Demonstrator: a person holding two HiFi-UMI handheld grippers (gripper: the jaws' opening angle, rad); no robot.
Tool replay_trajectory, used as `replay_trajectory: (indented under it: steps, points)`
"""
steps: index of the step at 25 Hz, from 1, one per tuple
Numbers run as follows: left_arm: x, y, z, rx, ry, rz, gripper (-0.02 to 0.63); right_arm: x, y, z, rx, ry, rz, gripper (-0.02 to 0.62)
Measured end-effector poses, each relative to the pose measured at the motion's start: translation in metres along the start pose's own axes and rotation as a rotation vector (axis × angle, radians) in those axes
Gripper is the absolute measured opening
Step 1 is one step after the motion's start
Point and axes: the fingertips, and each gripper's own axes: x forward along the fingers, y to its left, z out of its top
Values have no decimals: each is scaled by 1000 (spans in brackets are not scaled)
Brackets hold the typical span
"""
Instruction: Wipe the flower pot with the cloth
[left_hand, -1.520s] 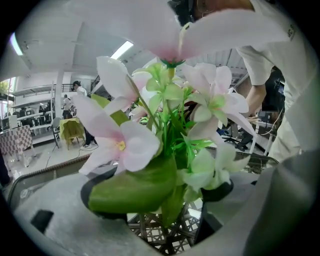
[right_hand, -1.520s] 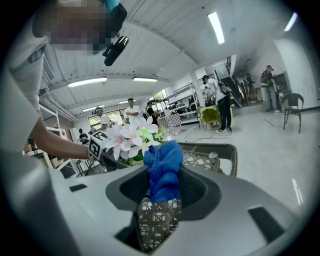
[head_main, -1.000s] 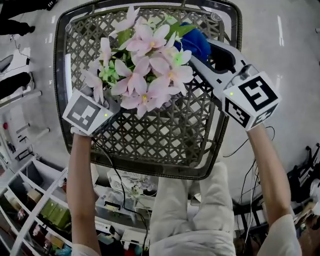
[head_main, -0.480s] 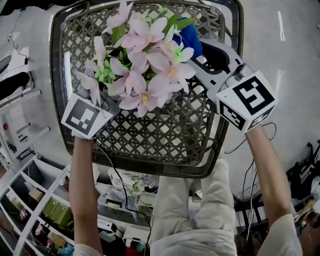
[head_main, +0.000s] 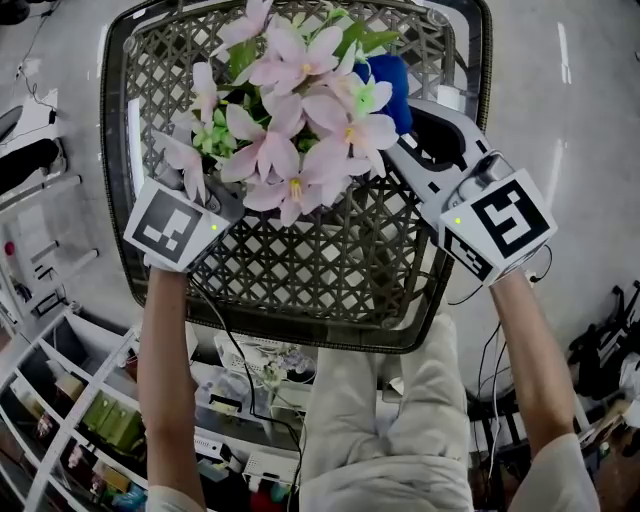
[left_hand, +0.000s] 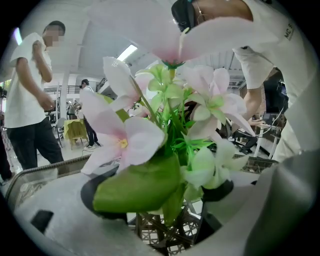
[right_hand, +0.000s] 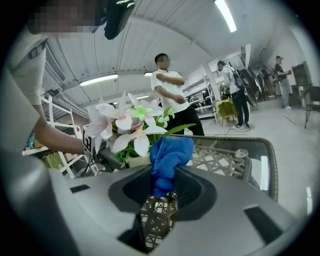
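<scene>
Flower pot first: no view shows it. I judge it sits under the bunch of pink and white artificial flowers (head_main: 300, 130), hidden by petals. Left of that bunch, my left gripper (left_hand: 157, 192) has its jaws set apart, with a broad green leaf (left_hand: 137, 187) and stems between them. Whether they press the pot behind the leaf, I cannot tell. Right of the bunch, my right gripper (right_hand: 161, 190) is clamped on the crumpled blue cloth (right_hand: 170, 152), just beside the blooms. I read this as the approach to wiping, so next the cloth must go under the petals onto the pot wall. Beneath the bunch lies the brown woven wicker bench (head_main: 300, 280).
</scene>
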Motion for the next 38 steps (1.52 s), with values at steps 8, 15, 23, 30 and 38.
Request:
replay_trajectory:
  steps: [8,15,23,30,38]
  points:
    - [1,-1,2,36,-15,-17,443,-9,20,-14,10,17,26,124]
    - [-1,2,-5,36,7,-3,443,-13,51,-23,-41,44,83,123]
    - [-1,2,-4,35,13,-1,443,-11,71,-27,-70,53,124,123]
    - [0,2,-5,37,8,-2,442,-6,88,-41,-81,102,198,123]
    - [1,1,-2,14,18,8,440,-30,79,-27,-63,61,232,123]
